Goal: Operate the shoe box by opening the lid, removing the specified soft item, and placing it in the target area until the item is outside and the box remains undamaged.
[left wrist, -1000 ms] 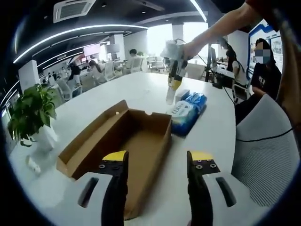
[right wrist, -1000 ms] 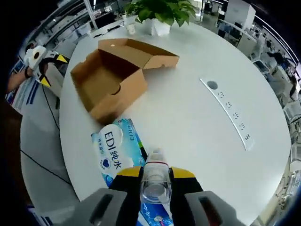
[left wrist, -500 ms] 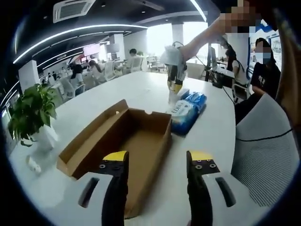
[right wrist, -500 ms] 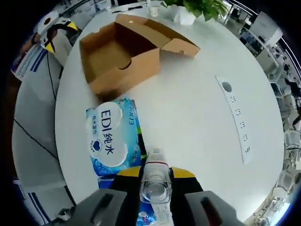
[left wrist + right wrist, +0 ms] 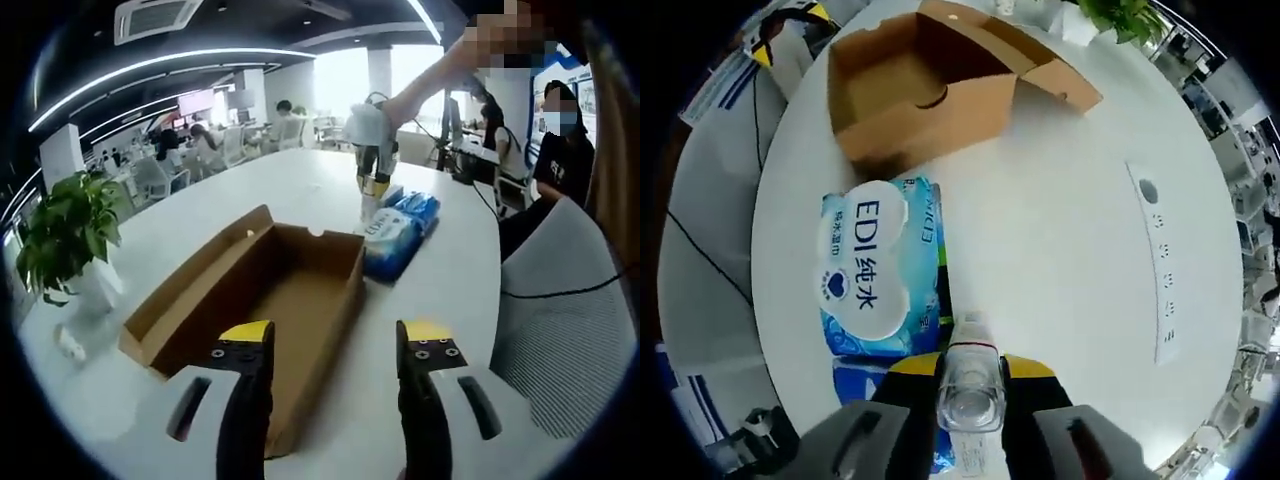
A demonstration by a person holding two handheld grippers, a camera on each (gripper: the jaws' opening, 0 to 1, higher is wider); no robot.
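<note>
Open-plan office, seated people at desks (image 5: 215, 150) (far side), ceiling light strips (image 5: 150, 75), potted plant (image 5: 65, 235)

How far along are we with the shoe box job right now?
Done: the shoe box is open, its lid folded back, and looks empty. The blue wipes pack already lies on the white table beside the box.

In hand: the right gripper is shut on a clear bottle above the table, next to the pack.

Left: setting the bottle down. The left gripper is open and idle.
</note>
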